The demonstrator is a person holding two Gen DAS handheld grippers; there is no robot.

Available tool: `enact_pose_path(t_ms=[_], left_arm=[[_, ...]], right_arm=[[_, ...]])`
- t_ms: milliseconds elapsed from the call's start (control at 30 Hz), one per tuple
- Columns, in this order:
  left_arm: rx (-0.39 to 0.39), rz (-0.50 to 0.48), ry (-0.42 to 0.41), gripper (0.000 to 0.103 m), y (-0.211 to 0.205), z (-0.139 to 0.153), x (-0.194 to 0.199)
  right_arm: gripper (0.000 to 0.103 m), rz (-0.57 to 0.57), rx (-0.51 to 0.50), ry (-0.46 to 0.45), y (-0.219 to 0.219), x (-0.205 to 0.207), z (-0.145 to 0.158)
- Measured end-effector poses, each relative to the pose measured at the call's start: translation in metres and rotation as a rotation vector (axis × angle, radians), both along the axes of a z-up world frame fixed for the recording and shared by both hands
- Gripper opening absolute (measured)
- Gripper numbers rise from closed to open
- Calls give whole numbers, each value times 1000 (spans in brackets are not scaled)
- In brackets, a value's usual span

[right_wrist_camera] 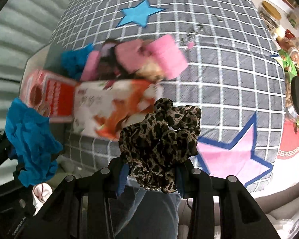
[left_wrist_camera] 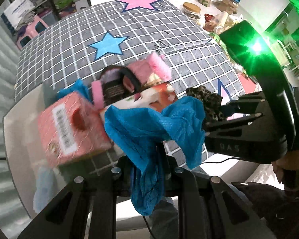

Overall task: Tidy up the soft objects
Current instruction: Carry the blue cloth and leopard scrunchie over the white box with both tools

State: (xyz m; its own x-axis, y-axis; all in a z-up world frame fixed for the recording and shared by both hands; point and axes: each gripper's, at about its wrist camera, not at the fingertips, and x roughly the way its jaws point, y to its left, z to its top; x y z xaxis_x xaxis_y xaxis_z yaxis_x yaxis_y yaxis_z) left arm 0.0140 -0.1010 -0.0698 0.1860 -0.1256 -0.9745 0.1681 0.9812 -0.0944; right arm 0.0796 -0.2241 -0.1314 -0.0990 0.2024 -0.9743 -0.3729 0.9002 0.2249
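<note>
My left gripper is shut on a crumpled blue cloth, held above the table's near edge; the cloth also shows in the right wrist view. My right gripper is shut on a leopard-print scrunchie, which also shows in the left wrist view. The two grippers are side by side. Beyond them an open cardboard box with orange and white flaps holds pink fluffy items, a dark headband and another blue cloth.
The box stands on a grey checked cloth with blue and pink stars. Jars and clutter line the table's right side. A pink stool stands at far left.
</note>
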Motion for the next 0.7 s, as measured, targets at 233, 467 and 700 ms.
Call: enact_pose_path(t_ms=[233,467,700], left_arm=[[6,71,-35,20,35,10,-34],[13,190,-66,20,81,18,-63],[11,347,-77,20,132,20,-89]], right_arm=[[41,113,32,4,43,-36,6],[41,220,54,-9,87,-60,14],[41,323,67,-33,133,-81,23]])
